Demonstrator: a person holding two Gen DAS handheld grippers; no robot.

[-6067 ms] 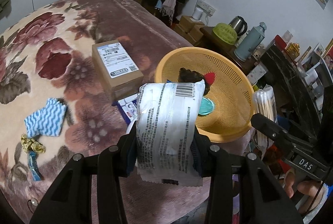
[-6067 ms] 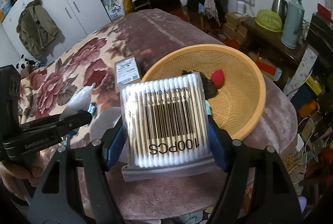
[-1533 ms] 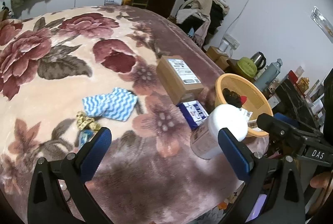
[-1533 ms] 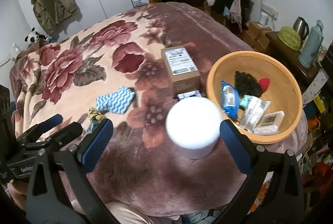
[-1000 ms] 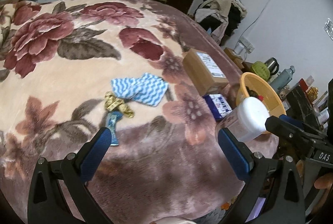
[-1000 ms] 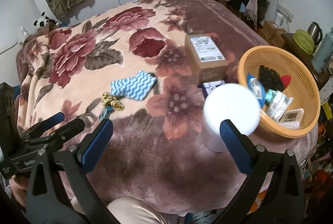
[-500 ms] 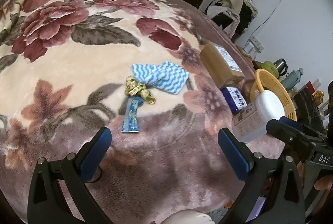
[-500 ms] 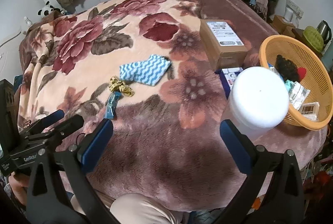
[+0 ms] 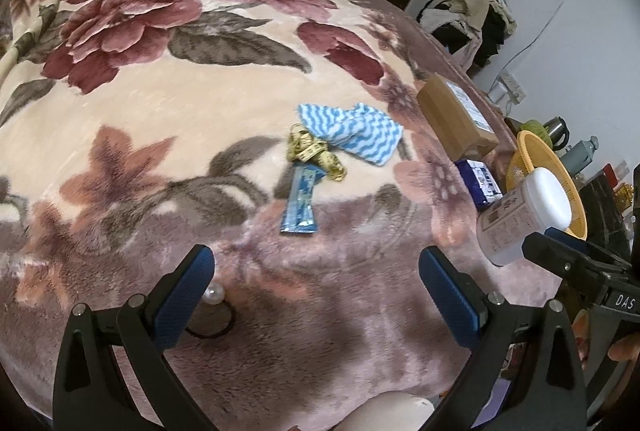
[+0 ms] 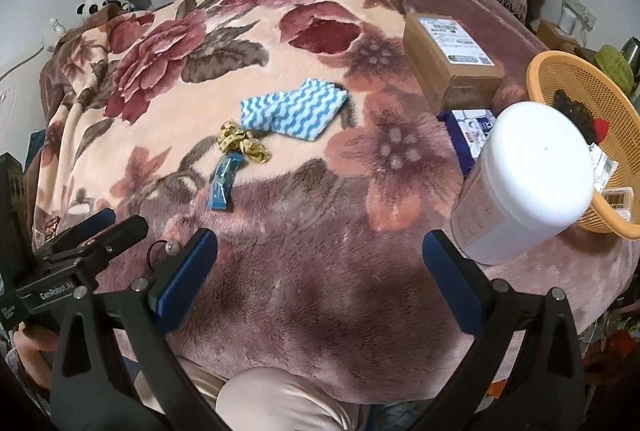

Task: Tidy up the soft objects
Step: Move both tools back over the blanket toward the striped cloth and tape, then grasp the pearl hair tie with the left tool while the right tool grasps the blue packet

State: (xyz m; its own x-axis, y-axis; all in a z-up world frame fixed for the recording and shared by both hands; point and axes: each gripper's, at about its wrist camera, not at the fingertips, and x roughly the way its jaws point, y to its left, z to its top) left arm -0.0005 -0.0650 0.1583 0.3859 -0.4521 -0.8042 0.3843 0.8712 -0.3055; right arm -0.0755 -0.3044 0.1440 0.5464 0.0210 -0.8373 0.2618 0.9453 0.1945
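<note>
A: Left wrist view first. The left tool (image 9: 316,287) hangs over the flowered blanket (image 9: 132,119) with its blue pads spread wide, nothing between them.

B: Straight ahead of it lies a blue sachet (image 9: 301,205), and touching the sachet's far end is a coiled yellow tape measure (image 9: 314,151). The blue-and-white wavy cloth (image 9: 352,131) overlaps that tape's far side.

A: By the left pad sits a black hair tie with pearl beads (image 9: 212,315). Off to the right, a white-lidded jar (image 9: 524,217) stands just beside the orange basket (image 9: 576,203), with a cardboard box (image 9: 456,121) and a blue pack (image 9: 478,185) near them.

B: Over to the right wrist view. The right tool (image 10: 320,279) is released as well, pads wide apart and holding nothing above the blanket (image 10: 280,311).

A: The jar (image 10: 524,183) looms just past its right pad, touching the basket (image 10: 568,71), where a dark clump, a red piece and packets rest inside.

B: Cloth (image 10: 292,111), tape measure (image 10: 244,145) and sachet (image 10: 224,183) lie mid-bed, well apart from the basket. The box (image 10: 450,55) and blue pack (image 10: 468,135) sit between. The left tool (image 10: 100,231) pokes in at the left edge, near the hair tie (image 10: 166,249).
</note>
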